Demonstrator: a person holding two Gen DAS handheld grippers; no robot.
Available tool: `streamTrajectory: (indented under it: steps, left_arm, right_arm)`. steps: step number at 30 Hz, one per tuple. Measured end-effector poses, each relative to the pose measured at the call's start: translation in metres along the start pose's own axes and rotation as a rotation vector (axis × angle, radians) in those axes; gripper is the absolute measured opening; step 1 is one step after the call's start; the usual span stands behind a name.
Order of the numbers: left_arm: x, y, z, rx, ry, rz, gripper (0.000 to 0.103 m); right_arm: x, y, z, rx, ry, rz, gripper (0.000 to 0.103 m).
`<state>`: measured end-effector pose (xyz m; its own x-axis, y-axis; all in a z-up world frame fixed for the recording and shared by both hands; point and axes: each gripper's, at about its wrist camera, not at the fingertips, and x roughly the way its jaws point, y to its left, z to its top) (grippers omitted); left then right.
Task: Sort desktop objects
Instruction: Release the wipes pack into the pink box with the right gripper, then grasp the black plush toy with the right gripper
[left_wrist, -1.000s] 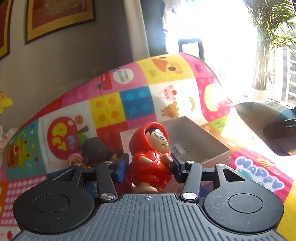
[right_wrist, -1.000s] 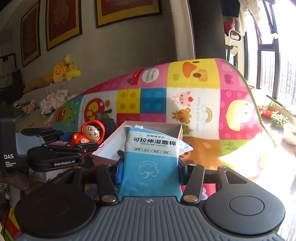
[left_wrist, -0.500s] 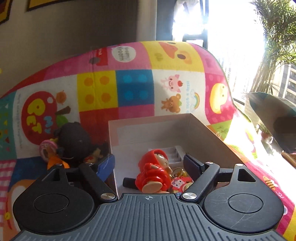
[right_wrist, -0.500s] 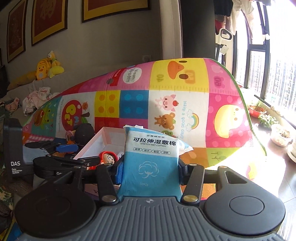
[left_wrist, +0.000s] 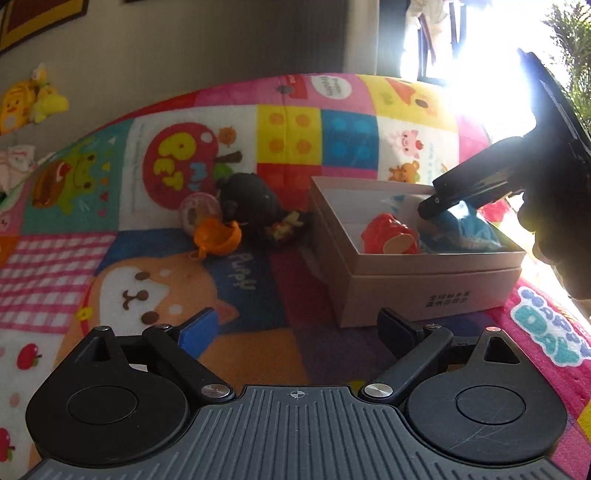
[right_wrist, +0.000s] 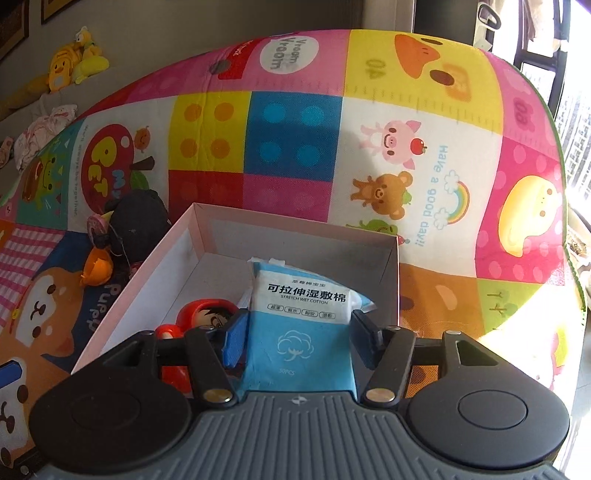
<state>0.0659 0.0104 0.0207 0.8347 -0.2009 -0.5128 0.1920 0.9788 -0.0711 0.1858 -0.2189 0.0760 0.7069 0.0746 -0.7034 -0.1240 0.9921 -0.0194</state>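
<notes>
- Colourful play mat (left_wrist: 288, 295) with cartoon squares covers the surface, and a white cardboard box (left_wrist: 424, 291) with no lid stands on it.
- In the left wrist view the left gripper (left_wrist: 297, 328) hangs above the mat, just in front of the near wall of the box. Its jaws have just been opening; they now stand wide apart and nothing is between them.
- The red hooded figurine (left_wrist: 388, 236) lies on its side inside the box, free of both grippers, with its flat beige base turned toward the left camera.
- In the right wrist view the right gripper (right_wrist: 299, 339) is over the near part of the box, pointing down into it. Its jaws have just been opening. The blue and white pack of wet cotton pads (right_wrist: 301, 332) is between the blue finger pads (right_wrist: 233, 341), standing upright and leaning a little toward the far wall. A small gap shows on each side of the pack, so the pads do not press on it.
- The pack is inside the box, just beside the figurine, which lies to its left in the right wrist view.
- Outside the box, on the mat near its left wall, there is a small pile: a black toy (left_wrist: 255, 201), an orange piece (left_wrist: 218, 236) and a round pink thing (left_wrist: 201, 212).
- Yellow plush toys (right_wrist: 74, 62) lie far behind, beside the wall.
</notes>
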Motion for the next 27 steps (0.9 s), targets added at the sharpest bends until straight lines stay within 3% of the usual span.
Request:
streamTrajectory:
  steps: [4, 6, 7, 11, 13, 17, 19, 22, 25, 27]
  left_arm:
    - [0.005, 0.015, -0.004, -0.075, 0.008, 0.004, 0.097]
    - [0.008, 0.019, -0.007, -0.095, 0.021, -0.004, 0.097]
    - [0.008, 0.02, -0.008, -0.1, 0.027, -0.005, 0.097]
    - [0.005, 0.024, -0.009, -0.117, 0.02, -0.012, 0.097]
    - [0.002, 0.026, -0.008, -0.124, 0.009, -0.012, 0.098]
    - [0.001, 0.028, -0.008, -0.136, 0.002, -0.005, 0.099]
    - [0.0, 0.03, -0.008, -0.142, 0.001, 0.002, 0.099]
    - [-0.003, 0.034, -0.007, -0.162, -0.013, 0.024, 0.1]
    - [0.0, 0.039, -0.007, -0.186, -0.004, 0.062, 0.101]
    - [0.002, 0.042, -0.008, -0.2, 0.007, 0.085, 0.101]
  right_arm:
    - [-0.023, 0.007, 0.007, -0.038, -0.063, 0.001, 0.07]
    - [-0.029, 0.015, 0.01, -0.058, -0.059, 0.036, 0.06]
    - [-0.028, 0.018, 0.013, -0.053, -0.034, 0.076, 0.052]
    - [-0.007, 0.038, 0.009, -0.012, 0.122, 0.199, 0.045]
    - [0.005, 0.048, 0.003, -0.011, 0.144, 0.227, 0.042]
    - [0.019, 0.067, 0.005, -0.111, 0.055, 0.092, 0.042]
    - [0.024, 0.065, 0.016, -0.094, 0.06, 0.091, 0.042]
    - [0.015, 0.063, 0.042, -0.027, 0.034, 0.182, 0.05]
    - [0.012, 0.086, 0.068, -0.045, -0.029, 0.195, 0.09]
    - [0.025, 0.106, 0.084, -0.059, -0.015, 0.215, 0.093]
